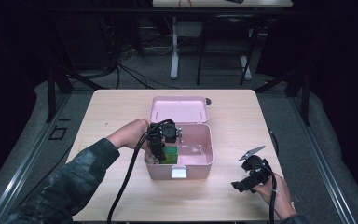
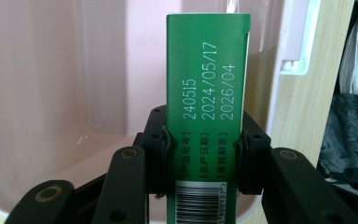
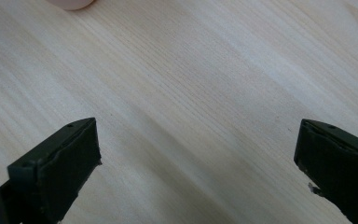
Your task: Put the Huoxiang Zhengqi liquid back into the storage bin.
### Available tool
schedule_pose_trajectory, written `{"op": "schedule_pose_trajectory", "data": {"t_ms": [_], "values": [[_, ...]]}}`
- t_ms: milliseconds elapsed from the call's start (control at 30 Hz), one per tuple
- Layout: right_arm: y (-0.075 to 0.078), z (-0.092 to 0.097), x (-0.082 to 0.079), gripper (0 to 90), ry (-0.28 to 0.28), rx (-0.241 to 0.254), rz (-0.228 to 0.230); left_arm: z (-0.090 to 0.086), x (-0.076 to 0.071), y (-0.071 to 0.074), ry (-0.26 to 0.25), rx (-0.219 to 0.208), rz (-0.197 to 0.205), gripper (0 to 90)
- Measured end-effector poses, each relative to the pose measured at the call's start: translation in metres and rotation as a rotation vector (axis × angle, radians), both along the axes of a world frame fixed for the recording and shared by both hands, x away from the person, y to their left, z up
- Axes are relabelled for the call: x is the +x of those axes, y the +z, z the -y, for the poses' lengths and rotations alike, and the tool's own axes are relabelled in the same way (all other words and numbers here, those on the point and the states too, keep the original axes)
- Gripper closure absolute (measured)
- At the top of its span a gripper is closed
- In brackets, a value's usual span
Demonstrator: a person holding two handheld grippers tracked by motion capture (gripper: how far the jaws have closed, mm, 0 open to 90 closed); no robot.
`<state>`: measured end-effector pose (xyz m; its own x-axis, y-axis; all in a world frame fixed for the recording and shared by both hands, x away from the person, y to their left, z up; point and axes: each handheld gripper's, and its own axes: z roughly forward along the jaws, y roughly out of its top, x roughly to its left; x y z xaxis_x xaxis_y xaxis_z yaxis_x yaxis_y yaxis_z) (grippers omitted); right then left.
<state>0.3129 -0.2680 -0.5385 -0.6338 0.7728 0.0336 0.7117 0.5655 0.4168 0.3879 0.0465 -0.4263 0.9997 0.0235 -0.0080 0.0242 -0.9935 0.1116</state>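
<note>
My left gripper (image 2: 203, 140) has its jaws clamped on the two long sides of one green carton (image 2: 208, 93), the pads pressing it from either flank. In the left gripper view the carton stands straight up from the jaws, with three lines of white print (a batch number and two dates) running along its face and a barcode at its lower end. Behind and around it I see the pale inner walls of one pink storage box (image 2: 42, 93), so the carton sits inside the box's cavity, towards the side with the white latch (image 2: 303, 42). From the high view, the left gripper (image 1: 161, 147) is dipped into the near left corner of the pink storage box (image 1: 200, 163), the green carton (image 1: 170, 153) just visible below it, and the box's lid (image 1: 179, 109) is folded back open on the far side. My left hand (image 1: 130, 133) grips the tool from the box's left.

My right gripper (image 1: 242, 184) rests well apart, at the near right part of the bench (image 1: 107, 107), held in my right hand (image 1: 272, 191). In the right gripper view its jaws stand wide, with bare wood grain of the bench (image 3: 191, 93) between them and nothing held.

I count one carton, one box, two grippers.
</note>
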Motion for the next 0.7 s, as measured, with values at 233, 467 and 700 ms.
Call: {"op": "schedule_pose_trajectory", "data": {"t_ms": [233, 467, 700], "values": [[-0.0003, -0.0002, 0.0000, 0.0, 0.000, -0.002, -0.004, -0.0016, -0.0003, -0.0024, -0.005, -0.002, -0.007, 63.4], [-0.0007, 0.0001, 0.0001, 0.0, -0.006, 0.002, -0.010, -0.0044, 0.0001, -0.0056, -0.010, -0.006, 0.000, 63.3], [-0.0009, -0.0002, 0.0001, 0.0, -0.009, 0.003, -0.014, -0.0060, 0.0006, -0.0093, -0.029, -0.011, -0.007, 63.2]]}}
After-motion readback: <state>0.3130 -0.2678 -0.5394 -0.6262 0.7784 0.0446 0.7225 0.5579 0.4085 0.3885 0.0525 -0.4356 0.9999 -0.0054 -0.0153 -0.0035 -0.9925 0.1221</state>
